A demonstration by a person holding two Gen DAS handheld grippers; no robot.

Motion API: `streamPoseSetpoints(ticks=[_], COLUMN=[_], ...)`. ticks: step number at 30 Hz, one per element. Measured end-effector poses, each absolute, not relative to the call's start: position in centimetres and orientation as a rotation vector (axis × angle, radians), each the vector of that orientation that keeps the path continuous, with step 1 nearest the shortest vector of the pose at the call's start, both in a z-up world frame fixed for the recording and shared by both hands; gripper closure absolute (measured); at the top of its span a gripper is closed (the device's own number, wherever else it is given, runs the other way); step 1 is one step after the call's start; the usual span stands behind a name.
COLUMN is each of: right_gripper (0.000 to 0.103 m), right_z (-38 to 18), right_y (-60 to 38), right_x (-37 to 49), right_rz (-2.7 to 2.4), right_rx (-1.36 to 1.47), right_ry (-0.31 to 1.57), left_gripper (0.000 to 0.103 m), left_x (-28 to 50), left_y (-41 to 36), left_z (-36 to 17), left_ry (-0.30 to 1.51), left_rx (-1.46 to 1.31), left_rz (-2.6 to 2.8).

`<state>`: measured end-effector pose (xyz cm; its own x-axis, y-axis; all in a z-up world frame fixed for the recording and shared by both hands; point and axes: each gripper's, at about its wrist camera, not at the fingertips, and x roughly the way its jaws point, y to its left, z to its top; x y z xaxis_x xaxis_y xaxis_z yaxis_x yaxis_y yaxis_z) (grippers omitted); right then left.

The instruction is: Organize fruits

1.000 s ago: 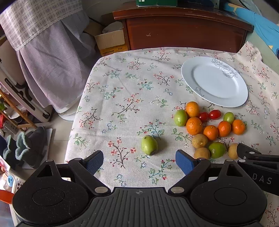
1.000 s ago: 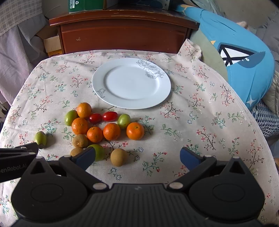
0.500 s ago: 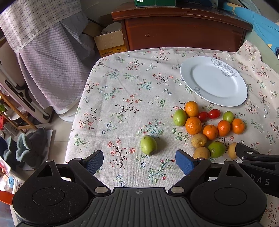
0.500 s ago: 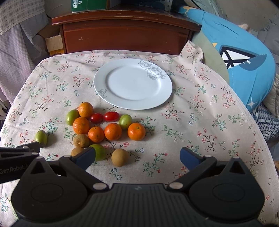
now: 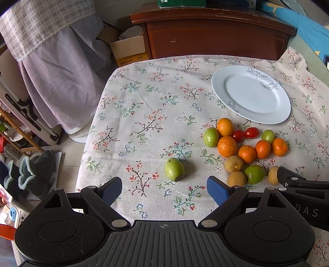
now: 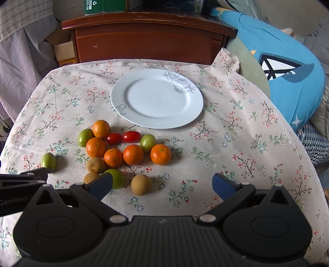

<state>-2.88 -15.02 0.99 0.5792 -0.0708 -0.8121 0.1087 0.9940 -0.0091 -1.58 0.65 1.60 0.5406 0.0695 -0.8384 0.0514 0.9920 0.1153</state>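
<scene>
Both empty and wide open: left hand-held gripper [image 5: 164,190], right hand-held gripper [image 6: 162,184], over fruit.

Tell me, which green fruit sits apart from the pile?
The oval green fruit lying alone ahead of the left gripper; the other green ones touch the cluster's oranges.

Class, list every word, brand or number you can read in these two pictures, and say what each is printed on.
"DAS": on the black right gripper body, cut off at the edge.
"GenRobot.A": on the black left gripper body, cut off.
"0311-781", printed upside down: on the green box atop the wooden cabinet.
Yellow cardboard box print: too small to read.
</scene>
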Motion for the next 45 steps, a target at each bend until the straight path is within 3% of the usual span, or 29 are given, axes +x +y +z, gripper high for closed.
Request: streamPoseSetpoints(ticks=[27, 33, 37, 45], right_gripper=[0.003, 0.018, 0.019, 0.035], right_z=[1.4, 1.0, 0.4, -1.9], right_y=[-17.8, -19.6, -20.0, -19.4], right_x=[-4.6, -5.4, -5.6, -4.6], right_rz=[0.069, 0.208, 0.279, 0.357], right_rx=[0.092, 0.101, 0.142, 0.13], right_ry=[0.879, 0.877, 0.863, 0.892], left_gripper=[0.012, 0.012, 0.013, 0.014], left_x=[-1.3, -0.2, 0.6, 0.5], left_y=[3.5, 6.6, 7.3, 6.2], left_z=[2.2, 2.4, 1.9, -0.1], left_ry=[0.993, 0.978, 0.969, 0.97], left_rx=[0.089, 0.098, 0.118, 0.105], left_rz=[-0.081, -0.089, -0.138, -0.228])
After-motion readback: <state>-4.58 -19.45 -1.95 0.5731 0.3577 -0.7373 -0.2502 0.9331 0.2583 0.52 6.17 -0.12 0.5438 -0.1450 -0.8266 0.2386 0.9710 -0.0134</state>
